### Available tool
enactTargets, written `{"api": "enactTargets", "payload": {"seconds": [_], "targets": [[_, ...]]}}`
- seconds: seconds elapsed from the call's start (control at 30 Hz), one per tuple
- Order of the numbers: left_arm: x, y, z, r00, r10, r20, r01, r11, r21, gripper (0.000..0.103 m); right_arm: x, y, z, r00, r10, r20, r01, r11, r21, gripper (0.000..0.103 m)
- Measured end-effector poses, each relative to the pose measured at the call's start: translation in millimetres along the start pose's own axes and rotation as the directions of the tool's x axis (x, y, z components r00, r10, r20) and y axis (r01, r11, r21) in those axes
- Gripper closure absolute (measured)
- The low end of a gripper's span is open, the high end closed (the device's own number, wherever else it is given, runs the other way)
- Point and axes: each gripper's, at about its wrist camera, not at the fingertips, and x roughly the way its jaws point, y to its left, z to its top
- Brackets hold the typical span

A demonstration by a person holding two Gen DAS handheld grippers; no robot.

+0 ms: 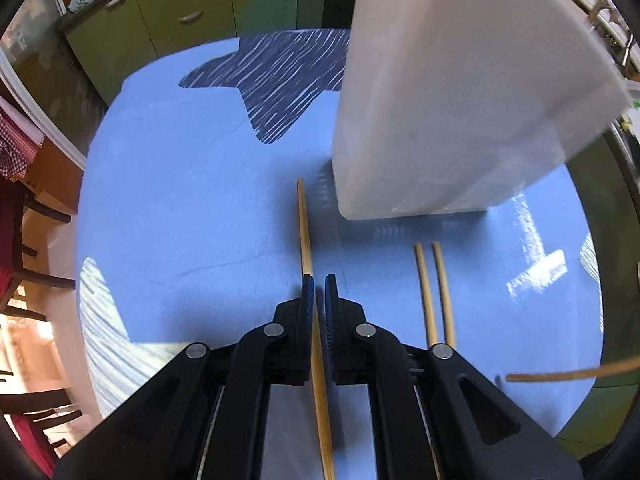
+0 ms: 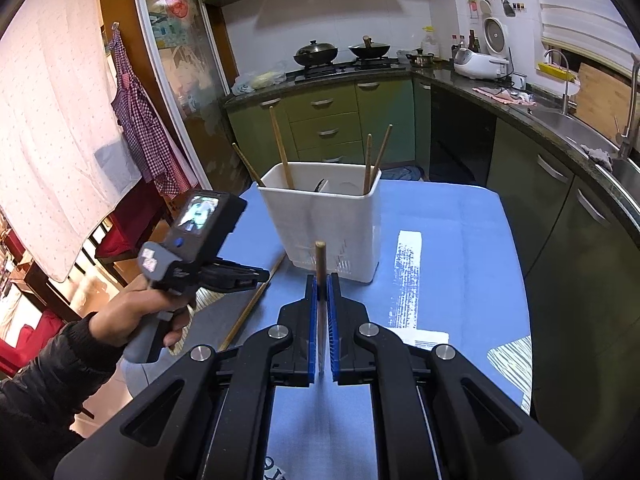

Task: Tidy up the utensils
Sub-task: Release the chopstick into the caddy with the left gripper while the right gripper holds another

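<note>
- Two claws are seen: the left claw (image 1: 316, 292) hangs closed above a chopstick (image 1: 305, 232) lying on the blue bench (image 1: 180, 200); contact cannot be told.
- A second chopstick (image 2: 320, 258) is clamped in the right claw (image 2: 322, 294).
- Farther off, a white holder (image 2: 320, 216) stands on the bench, with more chopsticks (image 2: 374, 156) upright inside.

Wooden chopsticks (image 1: 424, 292), matt; white plastic holder (image 2: 324, 220), smooth, semi-gloss; blue tablecloth (image 1: 180, 200), matt fabric; gripper pads (image 2: 313, 320) ribbed blue rubber.

Four chopsticks (image 2: 286, 168) in one holder (image 2: 320, 216), two grippers (image 2: 321, 284)
</note>
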Motion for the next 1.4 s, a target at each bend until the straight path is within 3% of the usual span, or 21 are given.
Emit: {"api": "enactTargets", "payload": {"seconds": [0.3,0.57,0.8,1.03,1.2,1.4], "targets": [[16.0,4.6,9.0,0.999,0.04,-0.018,-0.04,0.999,-0.025,0.095,1.9,-6.6,-3.0,1.0,0.005,-0.005,-0.005,1.0,0.011,0.097],[10.9,1.6,4.9,0.999,0.046,-0.015,-0.045,0.999,0.015,0.097,-1.3,-6.5,-2.9,1.0,0.008,-0.002,-0.008,1.0,0.011,0.097],[-55.3,15.7,-22.1,0.993,-0.025,0.119,0.023,1.0,0.016,0.097,-7.7,-5.4,-1.0,1.0,0.006,0.013,-0.006,1.0,0.008,0.097],[-143.3,8.5,-56.6,0.958,-0.081,0.275,0.063,0.995,0.075,0.097,-10.8,-0.2,-2.0,1.0,0.008,0.024,-0.008,1.0,0.0,0.097],[-173.0,0.5,-61.3,0.939,-0.102,0.327,0.07,0.992,0.107,0.097,-13.0,2.4,-3.4,1.0,0.009,0.028,-0.009,1.0,-0.006,0.097],[-186.0,-9.6,-53.7,0.93,-0.126,0.346,0.083,0.987,0.135,0.097,-19.1,4.0,-4.1,0.999,0.011,0.041,-0.011,1.0,-0.012,0.097]]}}
